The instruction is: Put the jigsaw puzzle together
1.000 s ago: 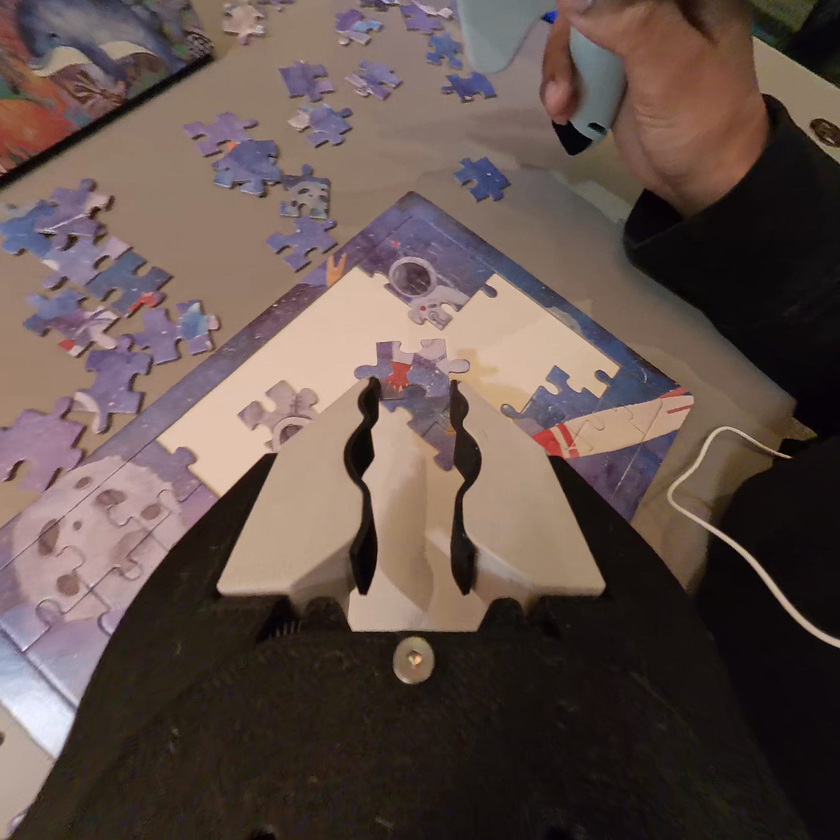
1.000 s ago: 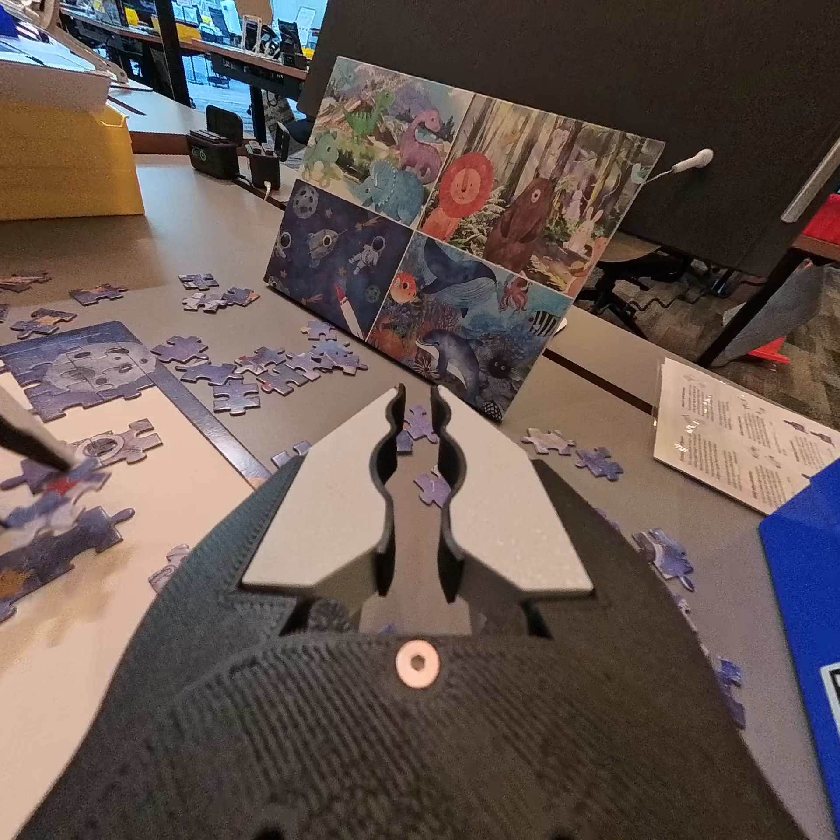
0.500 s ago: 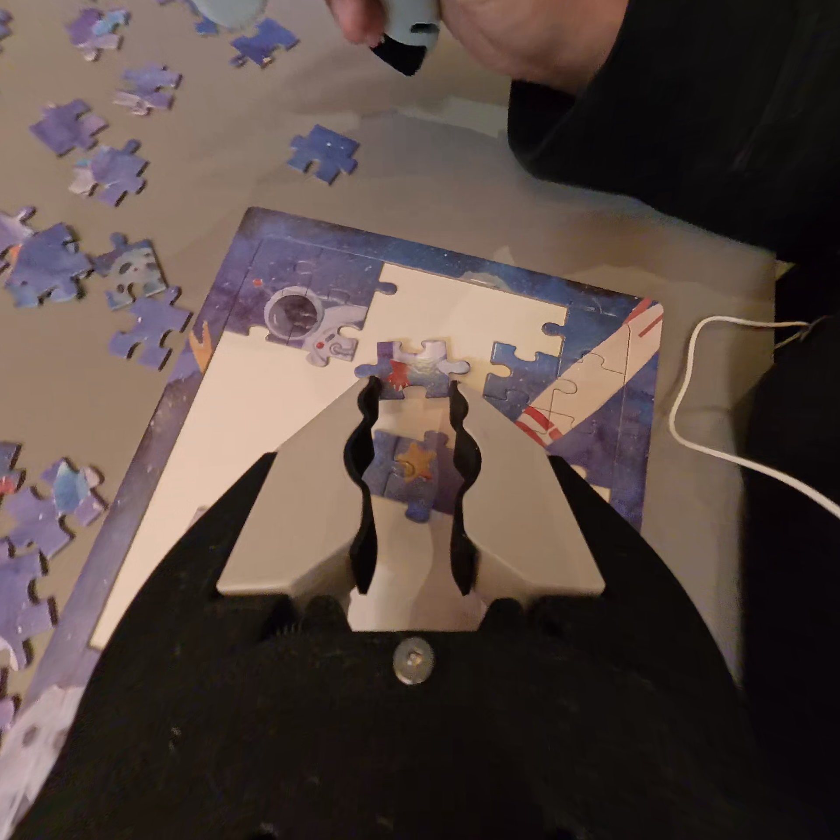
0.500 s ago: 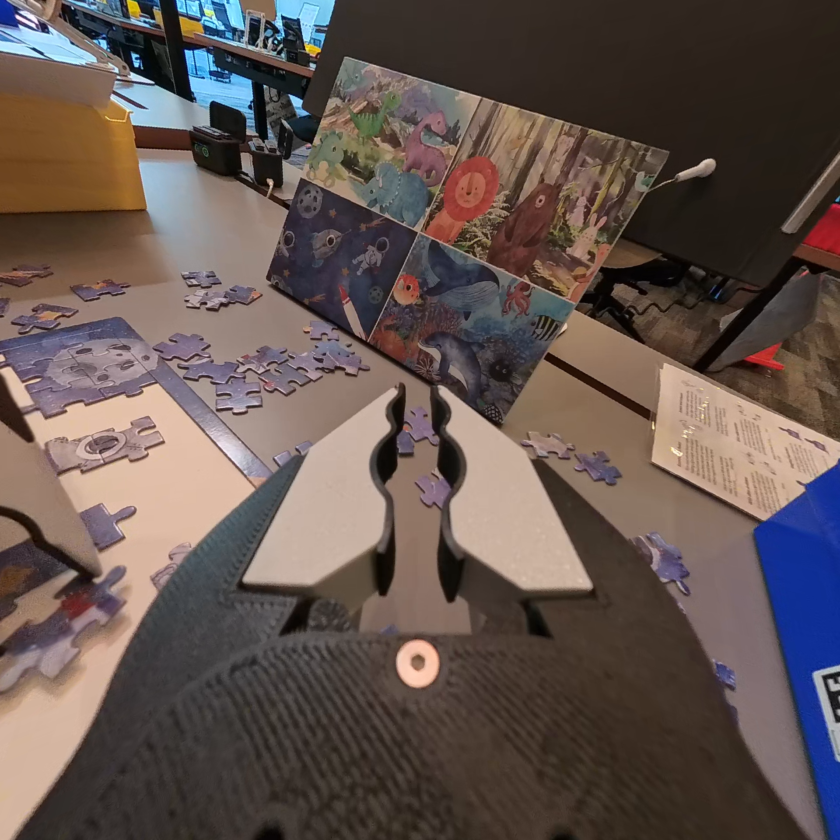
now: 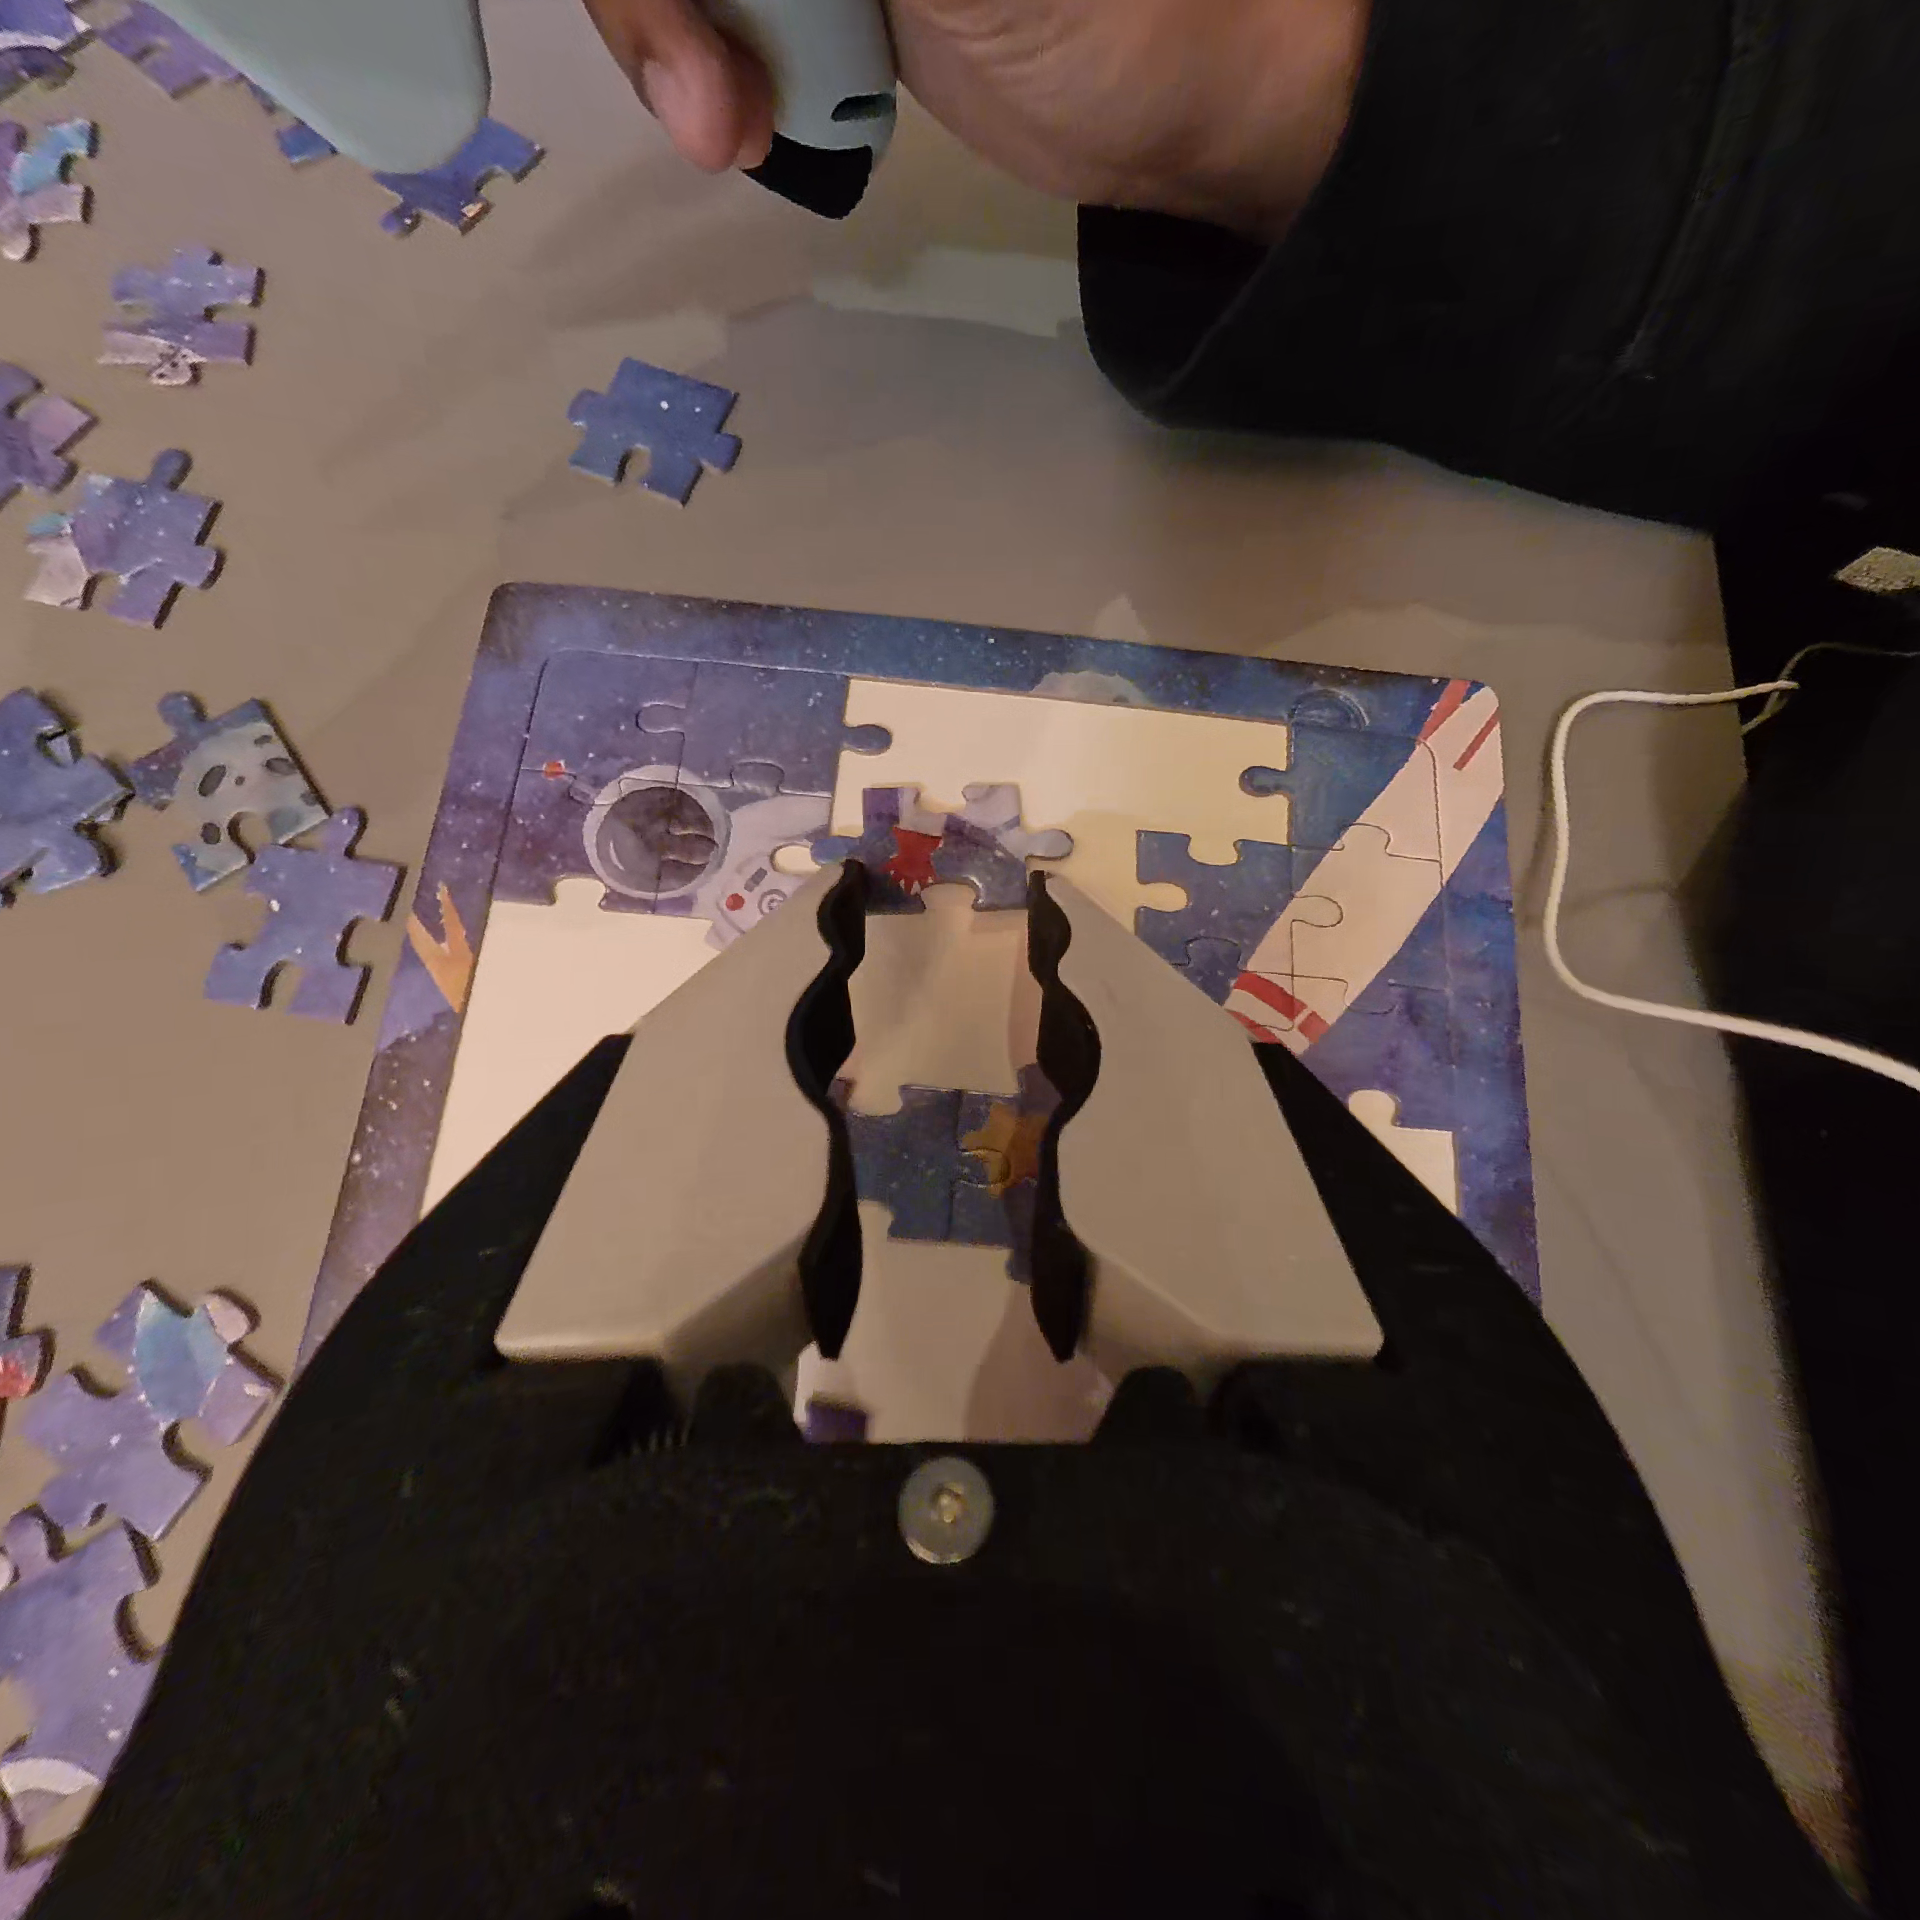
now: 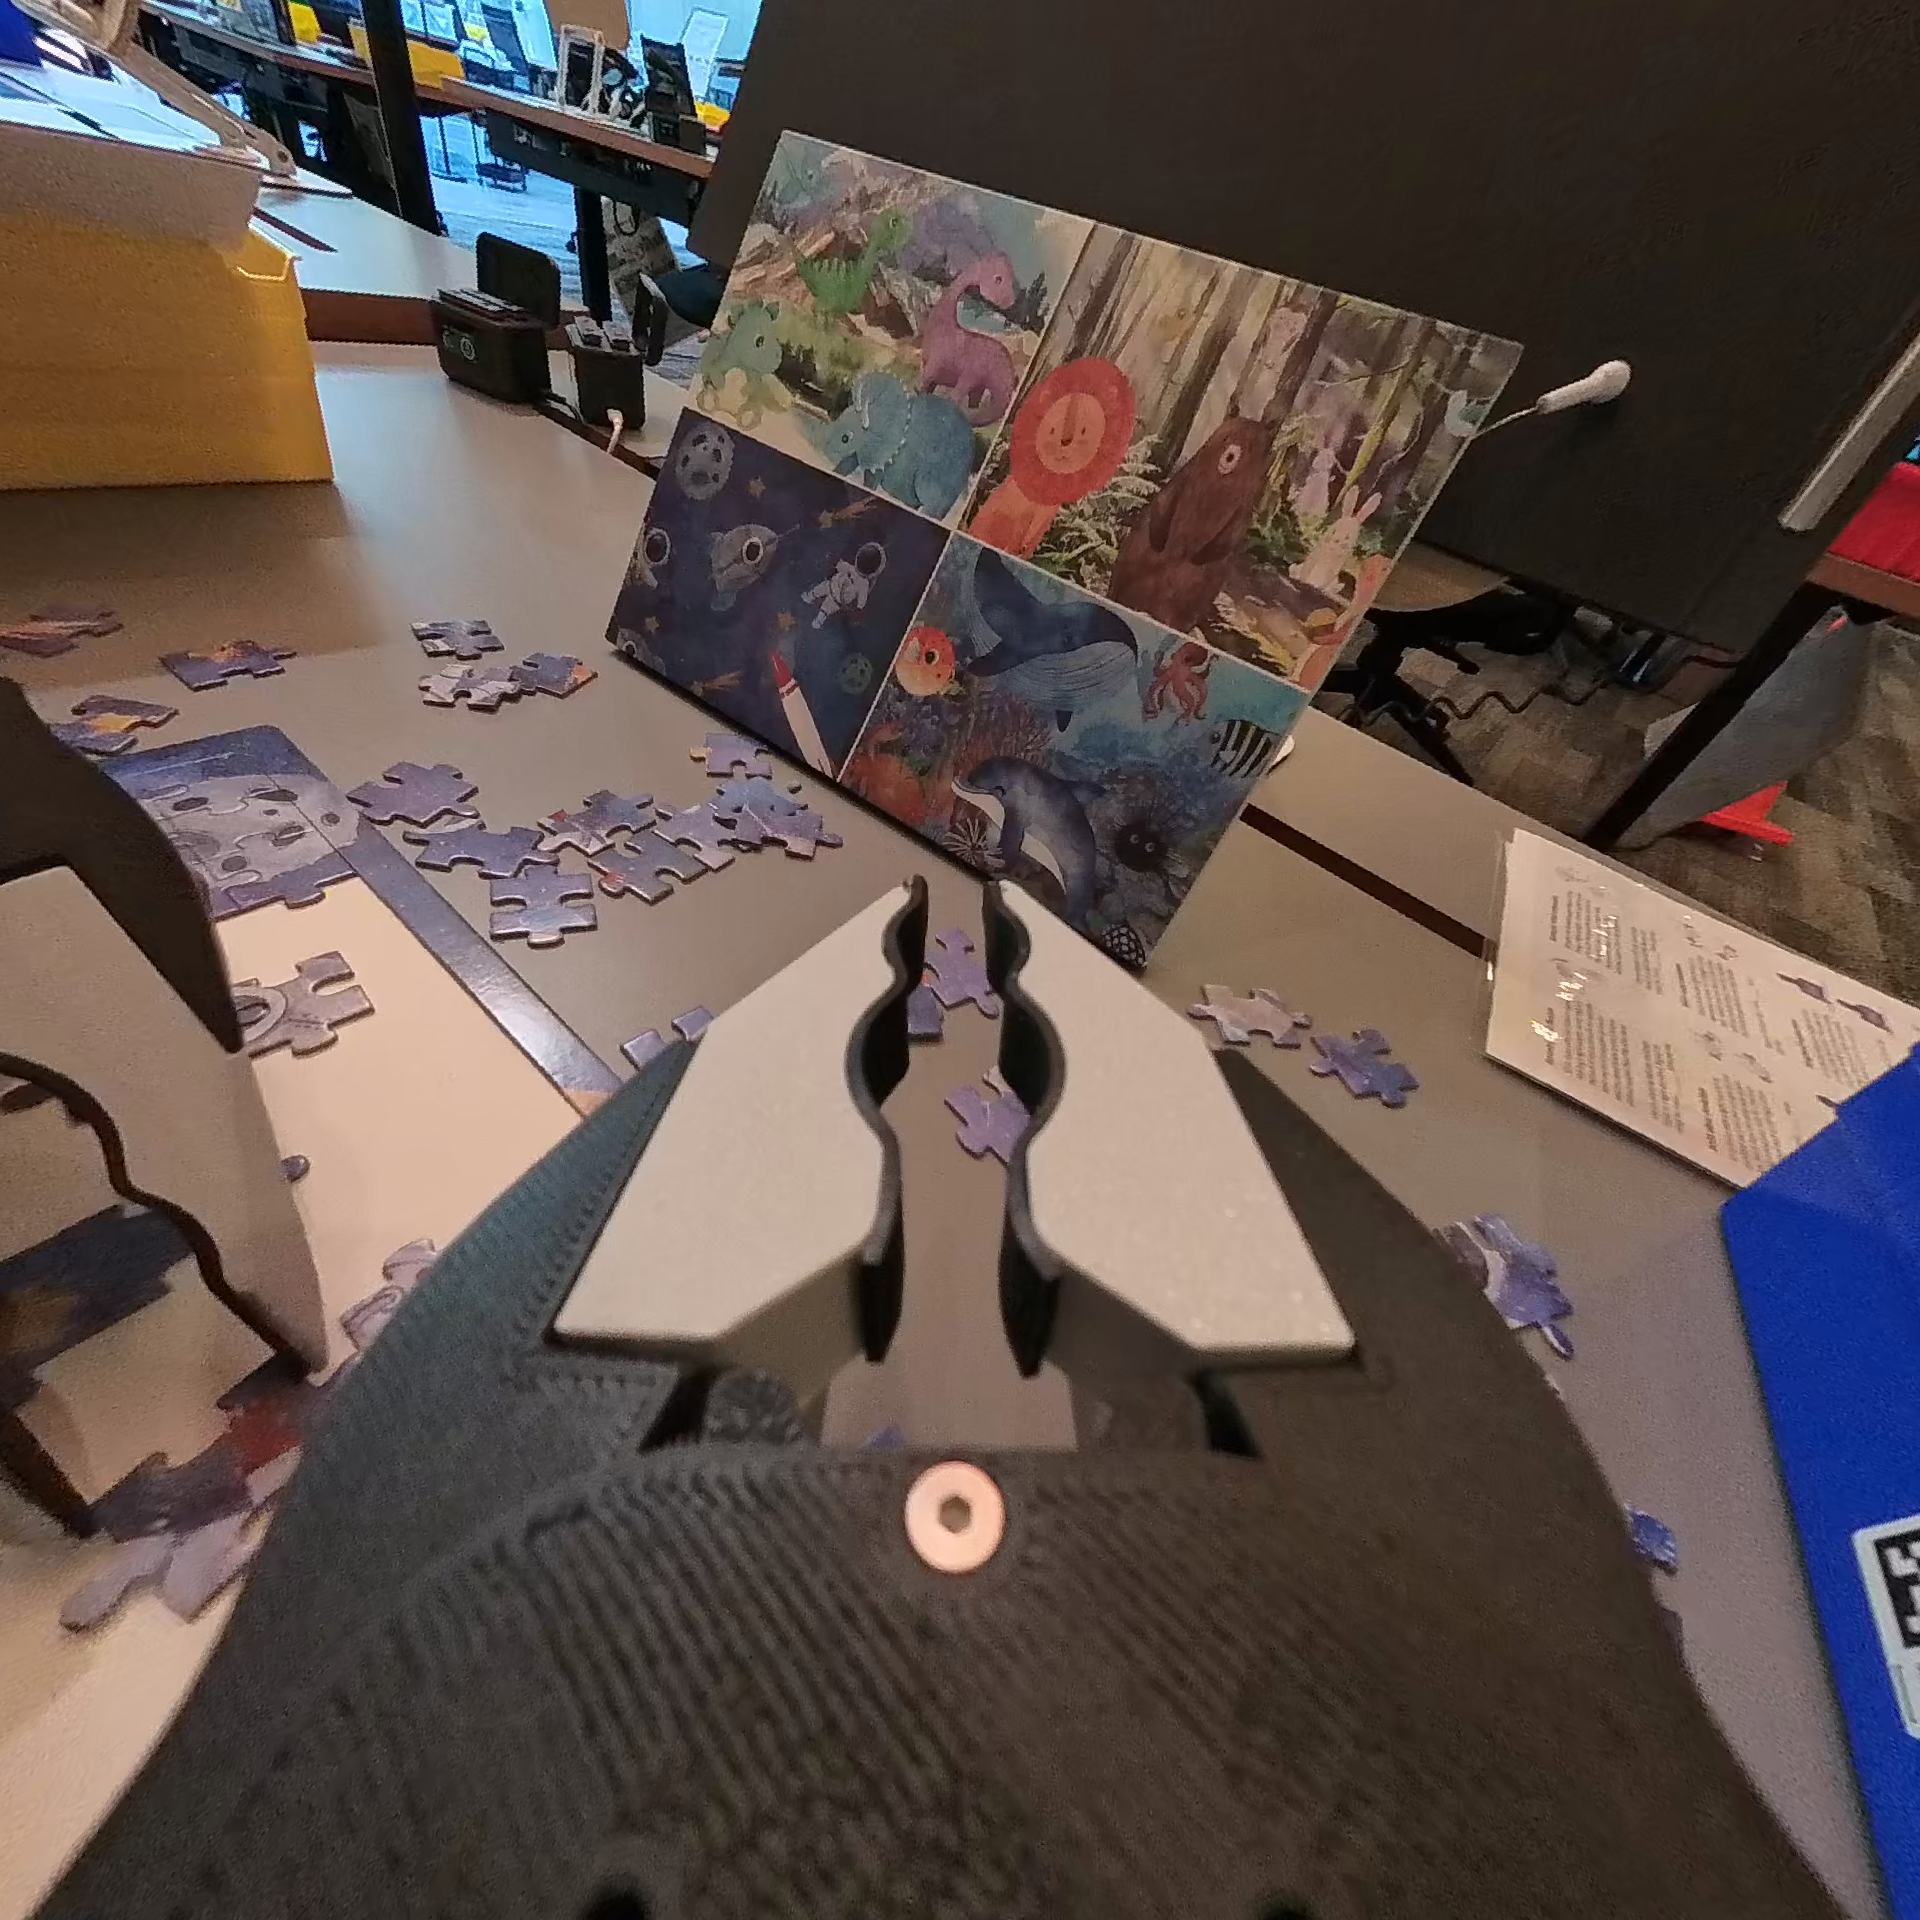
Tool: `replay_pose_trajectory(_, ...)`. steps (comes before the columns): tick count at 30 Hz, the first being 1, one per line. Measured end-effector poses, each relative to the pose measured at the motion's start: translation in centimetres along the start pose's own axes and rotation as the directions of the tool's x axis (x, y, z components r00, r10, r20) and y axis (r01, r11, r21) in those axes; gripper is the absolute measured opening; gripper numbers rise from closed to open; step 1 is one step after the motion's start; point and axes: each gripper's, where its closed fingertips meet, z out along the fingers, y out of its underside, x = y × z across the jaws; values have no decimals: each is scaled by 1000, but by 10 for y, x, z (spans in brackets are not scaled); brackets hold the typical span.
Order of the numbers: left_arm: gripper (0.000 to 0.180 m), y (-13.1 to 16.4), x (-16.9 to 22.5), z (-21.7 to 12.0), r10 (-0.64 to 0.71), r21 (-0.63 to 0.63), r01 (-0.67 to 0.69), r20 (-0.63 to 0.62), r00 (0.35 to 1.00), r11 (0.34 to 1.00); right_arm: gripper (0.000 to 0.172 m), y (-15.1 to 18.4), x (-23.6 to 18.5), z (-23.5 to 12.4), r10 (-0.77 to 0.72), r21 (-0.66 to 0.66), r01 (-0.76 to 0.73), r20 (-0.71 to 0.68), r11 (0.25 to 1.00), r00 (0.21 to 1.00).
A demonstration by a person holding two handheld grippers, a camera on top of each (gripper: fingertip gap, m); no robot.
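Left gripper (image 5: pixel 940 883): fingers part-open, tips gripping a purple jigsaw piece with a red mark (image 5: pixel 935 847) over the puzzle tray (image 5: pixel 665 634), beside the astronaut section (image 5: pixel 665 831). Right gripper (image 6: pixel 954 899): fingers narrowly apart, bare, above loose pieces (image 6: pixel 961 971) on the tabletop (image 6: pixel 520 540).

Matt cardboard puzzle pieces (image 5: pixel 940 852), glossy puzzle tray (image 5: pixel 727 634), smooth grey tabletop (image 5: pixel 436 436).

Loose pieces (image 5: pixel 301 914) left of tray (image 5: pixel 665 634) — table.
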Motion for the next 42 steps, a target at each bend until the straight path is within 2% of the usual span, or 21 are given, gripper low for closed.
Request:
replay_pose_trajectory(21,31,5,-10,-3,9,-9,-8,39,999,1000,9,-1,-2,0,-11,-3,11,4,1000,1000)
replay_pose_trajectory(42,30,8,-3,-3,-14,-29,15,40,999,999,8,-2,-2,-1,-26,-1,26,-1,1000,1000)
